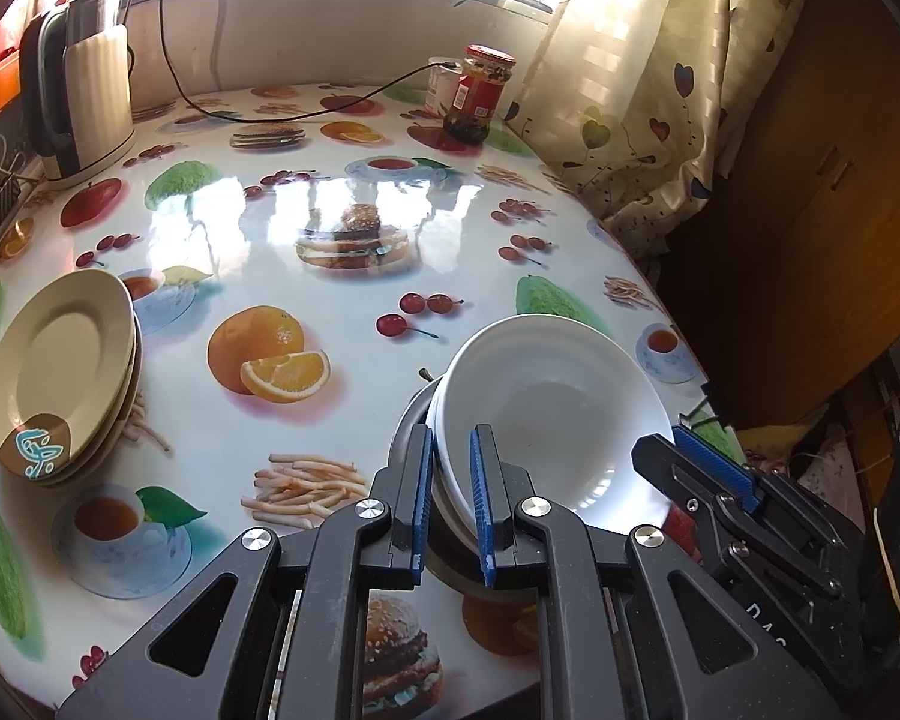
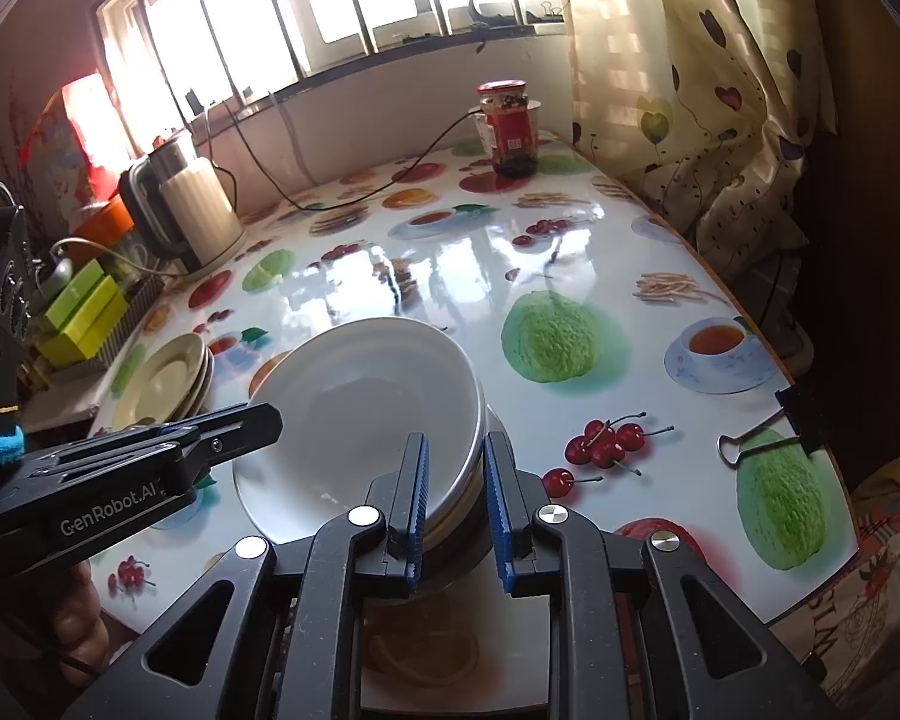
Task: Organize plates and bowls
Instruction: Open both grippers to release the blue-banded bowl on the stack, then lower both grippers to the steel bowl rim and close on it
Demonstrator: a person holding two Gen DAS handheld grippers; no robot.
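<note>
Nearing completion: plates (image 1: 60, 366) sitting stacked aside, both grippers (image 1: 450, 504) (image 2: 456, 510) clamping narrow on the nested white bowls' (image 1: 546, 408) rims, awaiting placement.

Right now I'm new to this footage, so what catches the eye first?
The white bowls, stacked at the table's near edge, with the left gripper and right gripper each clamped on the rim from opposite sides. Next, the loud food-print tablecloth, and cream plates stacked at its left.
</note>
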